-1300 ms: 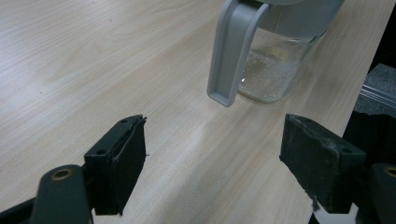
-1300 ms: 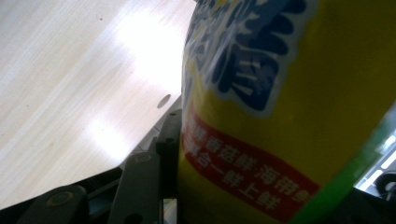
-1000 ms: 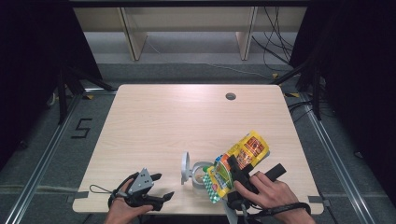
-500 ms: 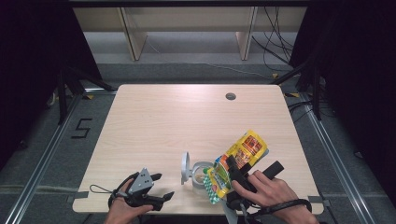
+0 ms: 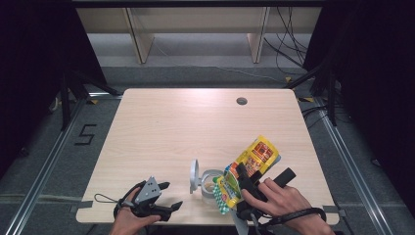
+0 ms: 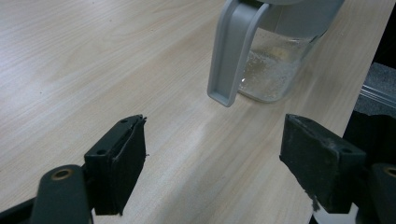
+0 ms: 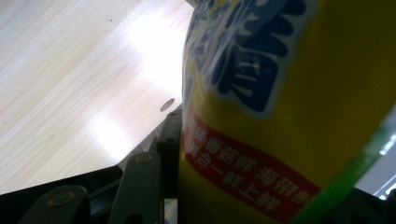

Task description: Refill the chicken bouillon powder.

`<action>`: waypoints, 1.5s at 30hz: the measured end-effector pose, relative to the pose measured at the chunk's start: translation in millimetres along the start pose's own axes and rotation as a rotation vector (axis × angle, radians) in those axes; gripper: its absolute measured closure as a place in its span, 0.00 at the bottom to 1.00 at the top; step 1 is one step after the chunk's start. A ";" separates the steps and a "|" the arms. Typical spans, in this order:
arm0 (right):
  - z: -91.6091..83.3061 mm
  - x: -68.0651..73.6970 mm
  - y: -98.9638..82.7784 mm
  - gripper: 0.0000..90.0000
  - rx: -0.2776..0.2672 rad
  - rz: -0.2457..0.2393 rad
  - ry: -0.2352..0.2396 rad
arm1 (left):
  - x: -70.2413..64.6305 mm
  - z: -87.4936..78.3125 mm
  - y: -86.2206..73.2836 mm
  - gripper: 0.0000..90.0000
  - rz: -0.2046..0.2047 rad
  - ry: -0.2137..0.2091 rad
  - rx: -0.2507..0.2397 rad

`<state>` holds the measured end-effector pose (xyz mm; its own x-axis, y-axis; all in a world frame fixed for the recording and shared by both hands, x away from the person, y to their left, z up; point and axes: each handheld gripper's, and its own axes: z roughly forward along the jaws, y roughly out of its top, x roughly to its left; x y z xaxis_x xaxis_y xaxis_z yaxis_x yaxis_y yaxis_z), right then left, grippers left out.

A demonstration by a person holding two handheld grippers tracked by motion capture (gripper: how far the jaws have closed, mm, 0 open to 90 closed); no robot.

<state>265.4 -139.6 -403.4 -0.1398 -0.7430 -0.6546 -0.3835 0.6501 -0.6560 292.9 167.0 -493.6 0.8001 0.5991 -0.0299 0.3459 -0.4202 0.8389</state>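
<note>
Left tool [image 5: 166, 196] sits spread wide near the worktop [image 5: 161, 127] front edge, nothing between its jaws, aimed at the jar [image 6: 275, 60]. Right tool [image 5: 243, 180] is pinching a yellow snack bag [image 5: 252, 161], tilted over the jar's open mouth with its lid [image 5: 194, 175] flipped up.

The table [image 5: 161, 132] is pale wood grain; the snack bag [image 5: 249, 166] is yellow with red, green and blue print; the jar [image 6: 275, 70] is clear with a grey lid [image 6: 233, 51]; the jaws are black.
</note>
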 end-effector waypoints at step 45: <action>3.2 -3.2 -7.7 0.68 -0.048 0.176 0.082 | -1.9 1.7 -1.1 0.24 -0.034 -0.001 -0.010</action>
<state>271.8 -141.7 -397.4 -0.2816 -0.6306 -0.7233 -0.3899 0.7639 -0.5142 291.9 165.2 -495.3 0.7887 0.6119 -0.0593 0.3681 -0.3928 0.8427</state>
